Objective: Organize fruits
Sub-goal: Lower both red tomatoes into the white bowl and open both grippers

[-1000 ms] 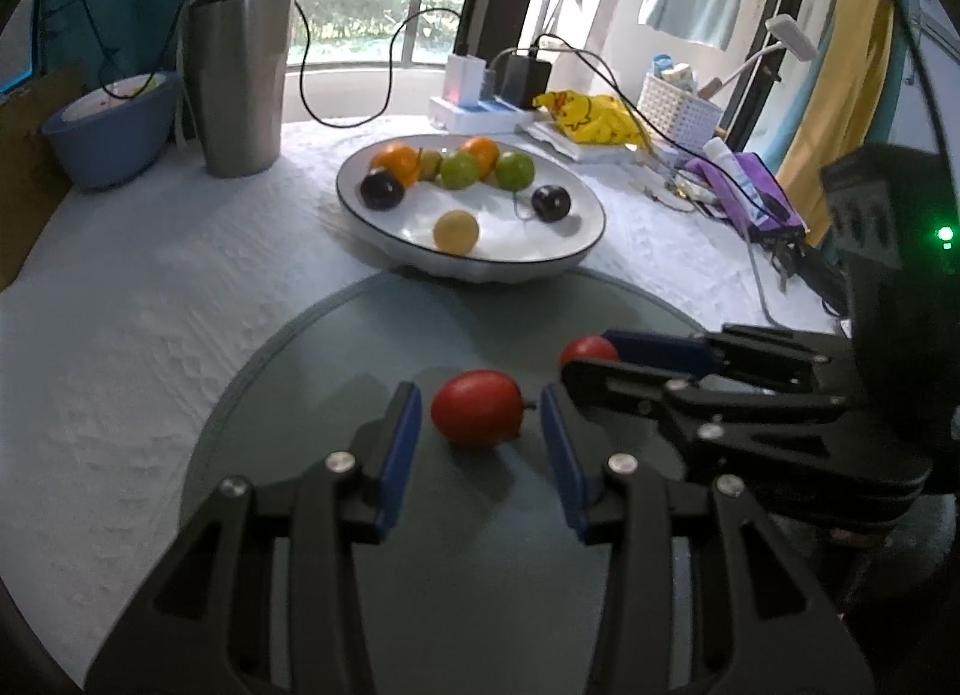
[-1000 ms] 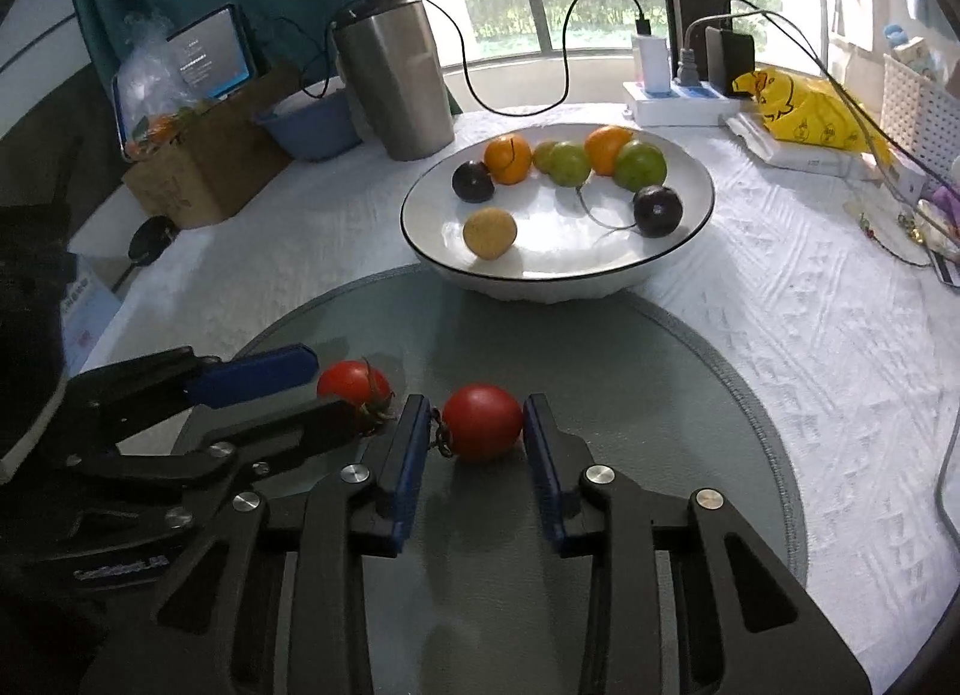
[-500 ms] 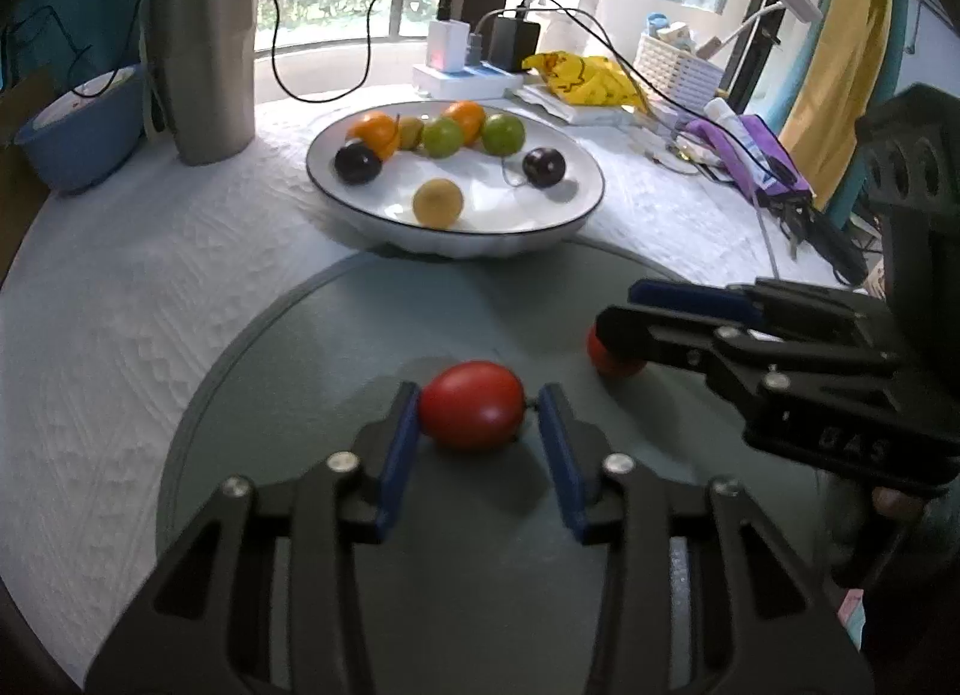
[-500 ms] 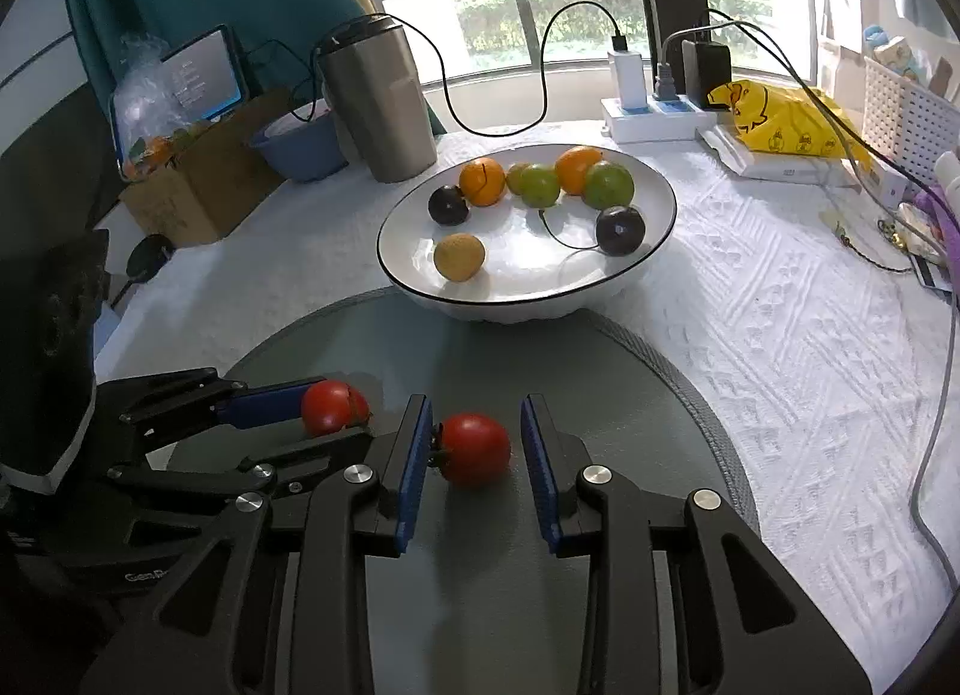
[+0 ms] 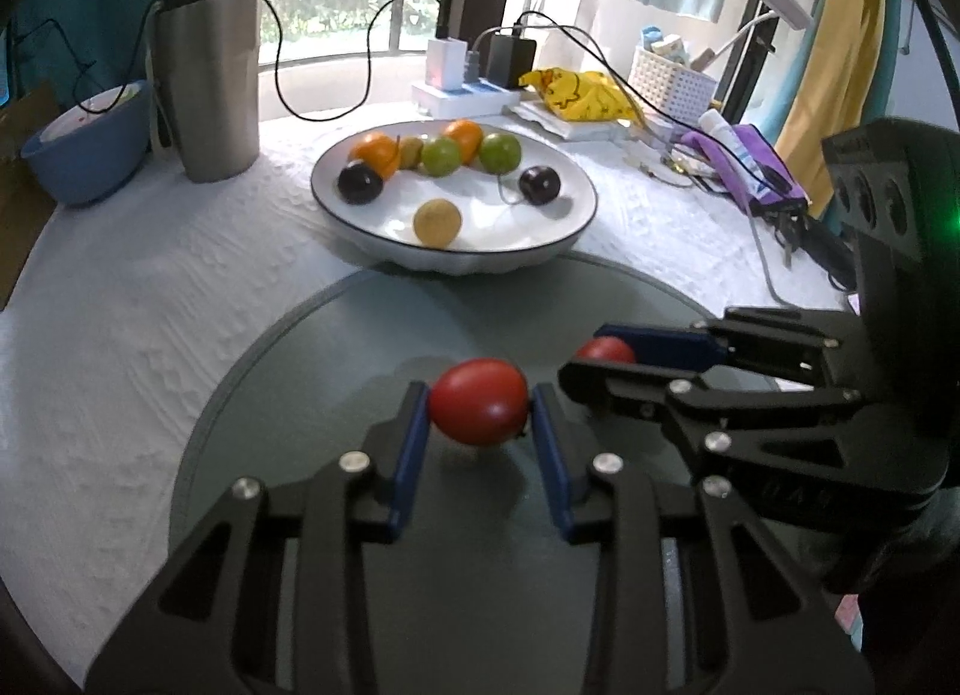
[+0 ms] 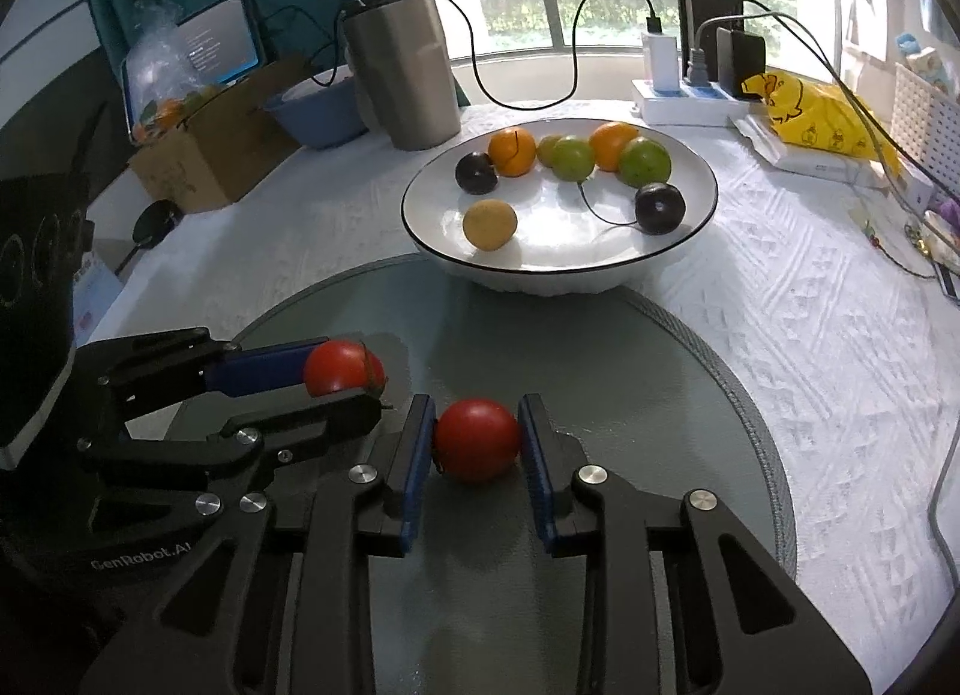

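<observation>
While the left tongs, whose jaws have just been closing, pinch one red tomato above the round glass mat, the right tongs pinch a second tomato beside it, near the fruit bowl on the desk.

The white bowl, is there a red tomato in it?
No, the bowl holds only orange, green, dark and yellow fruit; both tomatoes are in grippers.

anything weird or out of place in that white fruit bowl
Yes: a thin black cable lies inside the white black-rimmed bowl, curling from the green fruit to the dark purple fruit. Nothing looks spilled or damaged.
</observation>
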Available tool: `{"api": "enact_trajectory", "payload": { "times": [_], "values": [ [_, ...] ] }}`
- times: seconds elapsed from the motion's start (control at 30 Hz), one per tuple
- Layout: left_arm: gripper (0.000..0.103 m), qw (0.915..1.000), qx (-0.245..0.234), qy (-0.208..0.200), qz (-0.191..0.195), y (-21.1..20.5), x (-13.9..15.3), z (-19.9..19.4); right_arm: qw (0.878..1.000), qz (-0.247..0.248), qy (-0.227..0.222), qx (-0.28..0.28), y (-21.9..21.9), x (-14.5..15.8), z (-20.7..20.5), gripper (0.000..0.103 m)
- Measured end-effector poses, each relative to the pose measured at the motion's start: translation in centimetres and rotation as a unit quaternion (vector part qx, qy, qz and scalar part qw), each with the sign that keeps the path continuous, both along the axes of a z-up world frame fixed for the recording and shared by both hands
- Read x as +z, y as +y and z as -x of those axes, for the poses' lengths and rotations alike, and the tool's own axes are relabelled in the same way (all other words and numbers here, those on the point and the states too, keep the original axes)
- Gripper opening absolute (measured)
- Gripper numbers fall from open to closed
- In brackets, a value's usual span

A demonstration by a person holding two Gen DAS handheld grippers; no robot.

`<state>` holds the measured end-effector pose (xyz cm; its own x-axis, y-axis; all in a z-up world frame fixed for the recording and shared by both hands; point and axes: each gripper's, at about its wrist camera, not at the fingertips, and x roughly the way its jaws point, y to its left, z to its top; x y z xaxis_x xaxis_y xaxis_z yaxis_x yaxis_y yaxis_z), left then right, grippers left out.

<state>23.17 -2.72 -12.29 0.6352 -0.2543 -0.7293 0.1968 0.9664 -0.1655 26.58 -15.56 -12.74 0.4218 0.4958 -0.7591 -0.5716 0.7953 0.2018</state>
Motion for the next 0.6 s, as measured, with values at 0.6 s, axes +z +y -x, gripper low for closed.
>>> {"api": "enact_trajectory", "payload": {
  "times": [0.6],
  "values": [
    [0.035,0.9994,-0.002,-0.033,0.008,-0.2,2.7,-1.9,0.999,-0.013,-0.042,-0.018,-1.4,3.7,-2.2,0.031]
  ]
}}
